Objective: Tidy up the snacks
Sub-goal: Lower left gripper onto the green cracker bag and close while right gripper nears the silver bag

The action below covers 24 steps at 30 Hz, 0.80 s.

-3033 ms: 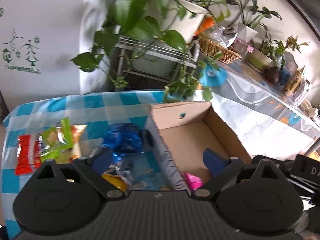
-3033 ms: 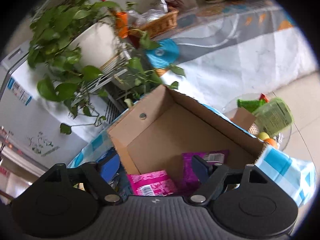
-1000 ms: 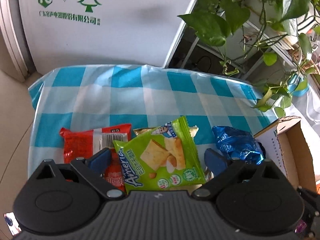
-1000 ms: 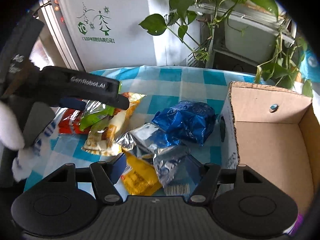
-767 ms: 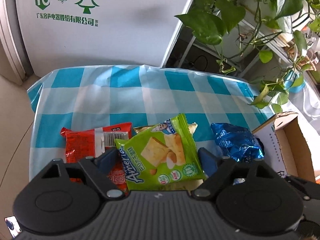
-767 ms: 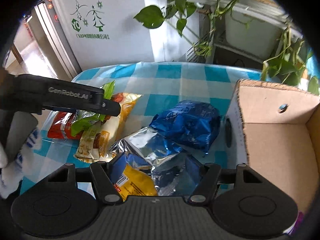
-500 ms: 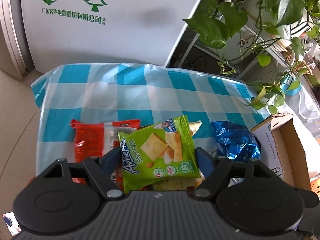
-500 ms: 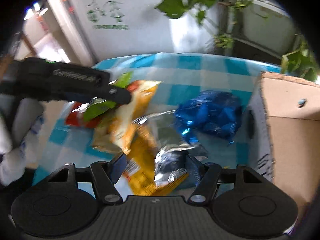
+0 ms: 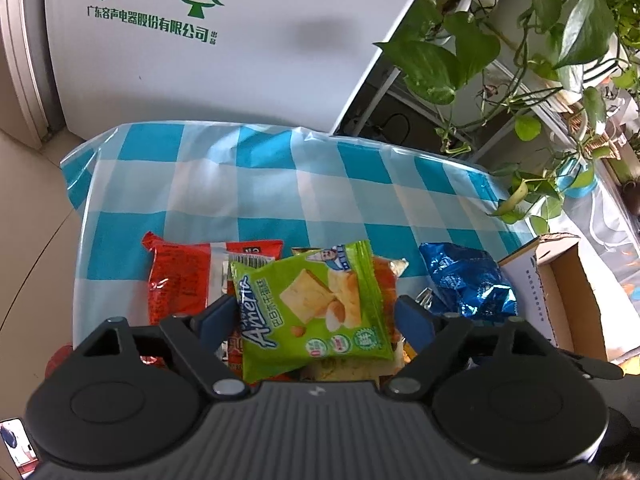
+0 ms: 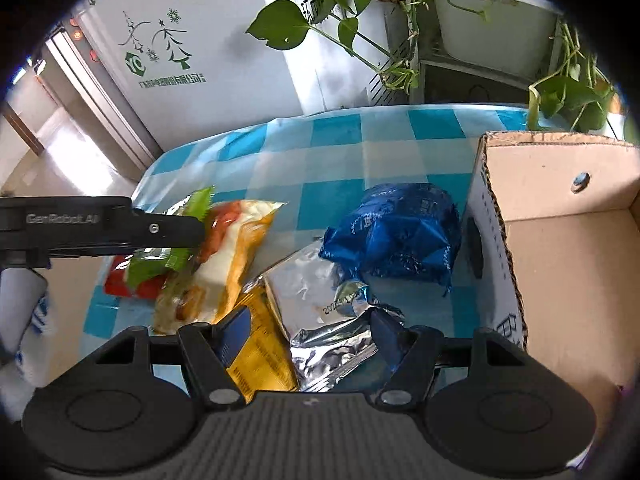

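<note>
My left gripper (image 9: 314, 320) is shut on a green Amerio cracker packet (image 9: 312, 312), its pads pressing both side edges; a pale yellow packet (image 10: 236, 256) hangs with it. A red packet (image 9: 180, 280) lies beneath on the blue checked cloth (image 9: 256, 184). My right gripper (image 10: 308, 332) is open around a silver foil packet (image 10: 320, 312) and a yellow packet (image 10: 260, 356). A crumpled blue packet (image 10: 396, 232) lies beside the open cardboard box (image 10: 560, 264). The left gripper body (image 10: 100, 228) shows in the right wrist view.
A white appliance with green tree logo (image 9: 192, 32) stands behind the table. Trailing green plants (image 9: 500, 40) on a rack hang at the back right. The table's left edge (image 9: 76, 216) drops to a tiled floor.
My left gripper has closed onto the green packet and raised it slightly. My right gripper has moved over the silver and yellow packets, still open.
</note>
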Each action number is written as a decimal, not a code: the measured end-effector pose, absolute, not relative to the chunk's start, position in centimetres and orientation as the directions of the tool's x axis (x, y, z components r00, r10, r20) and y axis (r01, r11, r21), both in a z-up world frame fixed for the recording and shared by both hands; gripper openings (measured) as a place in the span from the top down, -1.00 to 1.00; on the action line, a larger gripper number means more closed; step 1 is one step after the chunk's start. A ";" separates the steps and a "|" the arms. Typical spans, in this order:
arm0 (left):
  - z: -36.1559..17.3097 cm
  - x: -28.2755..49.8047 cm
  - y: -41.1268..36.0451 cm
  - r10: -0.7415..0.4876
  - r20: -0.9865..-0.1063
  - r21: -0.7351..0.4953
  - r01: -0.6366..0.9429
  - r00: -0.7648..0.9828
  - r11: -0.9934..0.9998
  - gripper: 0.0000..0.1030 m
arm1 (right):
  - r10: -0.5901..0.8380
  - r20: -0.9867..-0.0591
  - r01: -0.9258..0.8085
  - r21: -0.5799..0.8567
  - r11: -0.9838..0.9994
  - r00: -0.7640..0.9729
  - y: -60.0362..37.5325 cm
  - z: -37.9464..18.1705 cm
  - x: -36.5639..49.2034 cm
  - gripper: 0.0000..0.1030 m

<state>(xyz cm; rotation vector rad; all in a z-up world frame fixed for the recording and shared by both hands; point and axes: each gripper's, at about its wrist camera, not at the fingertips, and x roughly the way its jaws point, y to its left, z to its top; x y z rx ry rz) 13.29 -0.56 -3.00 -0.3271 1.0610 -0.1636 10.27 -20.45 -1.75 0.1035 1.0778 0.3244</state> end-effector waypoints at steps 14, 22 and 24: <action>-3.5 13.7 -1.9 -0.261 -0.841 -0.300 -0.007 0.473 0.954 -0.85 | 0.268 -0.866 -0.200 0.199 0.959 0.423 -19.9 -2.4 11.8 -0.59; -3.6 13.4 -2.6 -0.246 -0.843 -0.265 0.028 0.479 0.964 -0.86 | 0.261 -0.872 -0.209 0.189 0.960 0.413 -19.7 -3.6 12.5 -0.72; -3.6 13.3 -2.8 -0.238 -0.843 -0.250 0.040 0.482 0.967 -0.86 | 0.261 -0.869 -0.209 0.187 0.960 0.420 -19.5 -3.8 12.5 -0.75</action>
